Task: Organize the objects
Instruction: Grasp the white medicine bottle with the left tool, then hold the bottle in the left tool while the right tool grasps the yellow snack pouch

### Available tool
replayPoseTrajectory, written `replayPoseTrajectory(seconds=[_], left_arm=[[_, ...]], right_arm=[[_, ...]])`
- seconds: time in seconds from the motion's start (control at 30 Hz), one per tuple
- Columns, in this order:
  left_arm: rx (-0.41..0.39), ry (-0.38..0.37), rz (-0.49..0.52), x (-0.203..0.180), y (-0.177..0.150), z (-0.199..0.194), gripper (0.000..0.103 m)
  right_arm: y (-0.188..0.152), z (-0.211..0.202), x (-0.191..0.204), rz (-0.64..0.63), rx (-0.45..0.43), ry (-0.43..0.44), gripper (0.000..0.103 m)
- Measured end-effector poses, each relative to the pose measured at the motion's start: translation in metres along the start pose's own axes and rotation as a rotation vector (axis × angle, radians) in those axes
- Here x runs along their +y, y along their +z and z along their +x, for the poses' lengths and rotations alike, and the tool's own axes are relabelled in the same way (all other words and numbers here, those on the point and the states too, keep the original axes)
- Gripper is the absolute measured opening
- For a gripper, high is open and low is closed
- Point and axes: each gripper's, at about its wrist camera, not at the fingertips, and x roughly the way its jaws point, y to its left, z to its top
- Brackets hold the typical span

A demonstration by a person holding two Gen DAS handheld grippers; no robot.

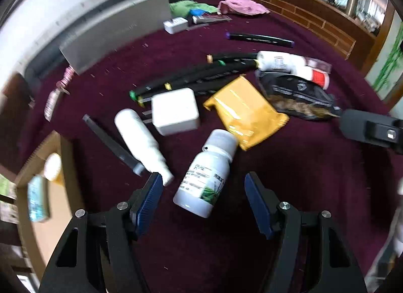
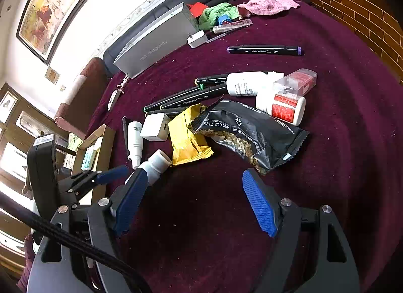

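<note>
The surface (image 1: 289, 167), covered w/ a dark maroon cloth, is strewn w/ clutter; sorting is judged to be at an early stage, since most items lie loose in the middle.

Largest first: a grey box (image 2: 156, 43) is set at the far edge. A cardboard box (image 2: 100, 139) w/ a few items inside is seen at the left edge, likely the drop-off spot, though that's a guess. A black snack packet (image 2: 252, 134) and a yellow packet (image 1: 246, 114) lie touching, mid-pile. Black markers (image 1: 201, 76) are bunched behind a white charger (image 1: 175, 110).

The step in hand is judged to be an approach on the white bottle (image 1: 204, 174), lying on its side w/ cap toward the yellow packet. The left gripper (image 1: 202, 202) is held over it, jaws released, bottle base between them but not pressed. A white spray bottle (image 1: 141, 141) lies just beside the left jaw.

The right gripper (image 2: 191, 199) is held w/ jaws wide and released, nothing between them.

Next move calls for lowering the left jaws astride the bottle body, clear of the spray bottle, then closing.
</note>
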Motion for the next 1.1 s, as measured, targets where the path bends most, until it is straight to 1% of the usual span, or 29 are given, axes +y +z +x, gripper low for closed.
replayPoseTrajectory(seconds=[0.07,0.13,0.17,0.2,0.27,0.3,0.37,0.4,0.43,0.47,0.53,0.6,0.67,0.7,0.77,0.87,0.9,1.0,1.1], left_arm=[[-0.029,0.102,0.055,-0.008,0.001,0.005,0.062],[-0.061,0.177,0.120,-0.017,0.002,0.006,0.062],[-0.066,0.203,0.144,-0.016,0.005,0.010,0.062],[-0.060,0.218,0.167,-0.018,0.006,0.014,0.062],[-0.034,0.214,0.202,-0.020,0.003,0.024,0.062],[-0.049,0.215,0.205,-0.022,0.003,0.024,0.062],[-0.052,0.193,0.191,-0.018,0.005,0.026,0.061],[-0.041,0.168,0.171,-0.015,0.006,0.026,0.049],[-0.029,0.115,0.149,-0.011,0.007,0.026,0.037],[-0.016,0.059,0.124,-0.008,0.006,0.025,0.029],[-0.011,0.040,0.099,-0.004,0.002,0.023,0.029],[-0.017,-0.012,0.048,0.003,-0.002,0.018,0.029],[-0.029,-0.082,-0.026,0.013,-0.010,0.007,0.029],[-0.039,-0.105,-0.047,0.014,-0.012,0.000,0.029],[-0.071,-0.126,-0.082,0.020,-0.021,-0.016,0.029],[-0.096,-0.146,-0.129,0.030,-0.033,-0.033,0.029],[-0.101,-0.147,-0.134,0.032,-0.028,-0.033,0.029],[-0.118,-0.169,-0.163,0.041,-0.036,-0.043,0.029],[-0.132,-0.175,-0.180,0.047,-0.043,-0.052,0.029]], right_arm=[[-0.001,0.001,0.001,0.002,0.006,0.005,0.079],[-0.003,0.001,0.004,-0.007,0.008,0.001,0.079],[-0.004,0.000,0.005,-0.011,0.007,-0.001,0.079],[-0.004,-0.001,0.006,-0.013,0.007,-0.003,0.079],[-0.004,-0.002,0.006,-0.012,0.004,-0.005,0.079],[-0.004,-0.002,0.006,-0.012,0.003,-0.006,0.079],[-0.004,-0.003,0.007,-0.013,0.001,-0.007,0.079],[-0.004,-0.002,0.008,-0.014,0.002,-0.010,0.079],[-0.003,-0.001,0.010,-0.016,0.007,-0.012,0.079],[-0.003,0.001,0.011,-0.016,0.010,-0.012,0.079],[-0.002,0.005,0.015,-0.021,0.018,-0.008,0.079],[-0.001,0.009,0.020,-0.030,0.026,-0.009,0.079],[0.001,0.015,0.025,-0.036,0.040,-0.007,0.079],[0.002,0.019,0.027,-0.038,0.051,-0.006,0.079],[0.005,0.030,0.032,-0.039,0.074,-0.009,0.079],[0.011,0.047,0.042,-0.057,0.092,-0.031,0.079],[0.014,0.052,0.046,-0.070,0.093,-0.044,0.079],[0.020,0.068,0.060,-0.131,0.085,-0.129,0.078],[0.024,0.084,0.072,-0.184,0.083,-0.210,0.075]])
